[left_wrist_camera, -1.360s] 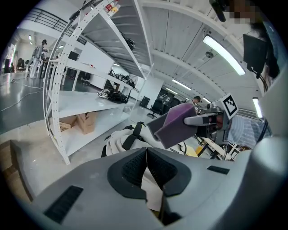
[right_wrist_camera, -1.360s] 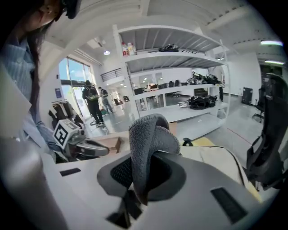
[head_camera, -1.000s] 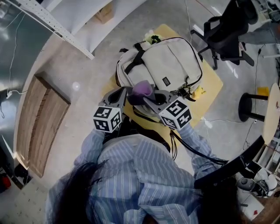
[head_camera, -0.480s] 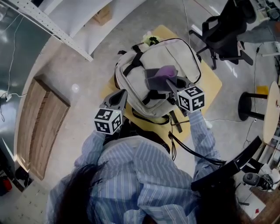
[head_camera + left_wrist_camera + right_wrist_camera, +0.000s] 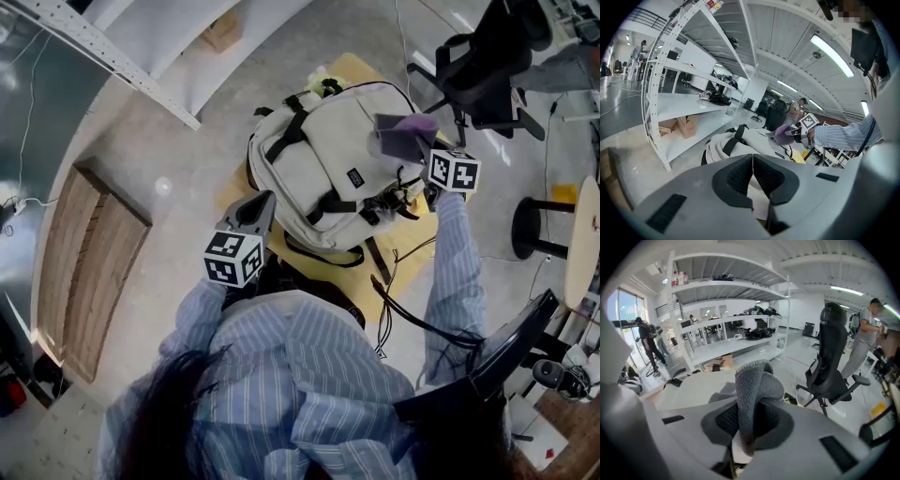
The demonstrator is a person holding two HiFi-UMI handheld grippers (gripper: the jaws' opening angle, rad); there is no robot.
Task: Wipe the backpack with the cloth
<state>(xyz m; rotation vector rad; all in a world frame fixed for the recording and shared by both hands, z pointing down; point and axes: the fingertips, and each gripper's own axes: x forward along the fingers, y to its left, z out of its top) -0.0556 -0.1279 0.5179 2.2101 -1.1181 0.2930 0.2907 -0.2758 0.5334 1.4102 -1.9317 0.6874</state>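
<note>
A cream fabric backpack [image 5: 337, 155] with black straps and black piping lies flat on a pale yellow tabletop [image 5: 452, 192], its front panel facing up and its carry handle pointing away from the person. The person in the striped blue shirt has the right arm stretched out, and the right gripper [image 5: 397, 139] sits at the backpack's far right edge, on the side nearest the black office chair [image 5: 487, 66]. Its jaws are clamped on a folded purplish-grey terry cloth [image 5: 407, 129], which bulges up between them and out past their tips. I cannot tell whether the cloth presses on the fabric. The left gripper [image 5: 257, 208] hangs by the backpack's near left corner, jaws pressed together with nothing between them, tips aimed at the bag
</note>
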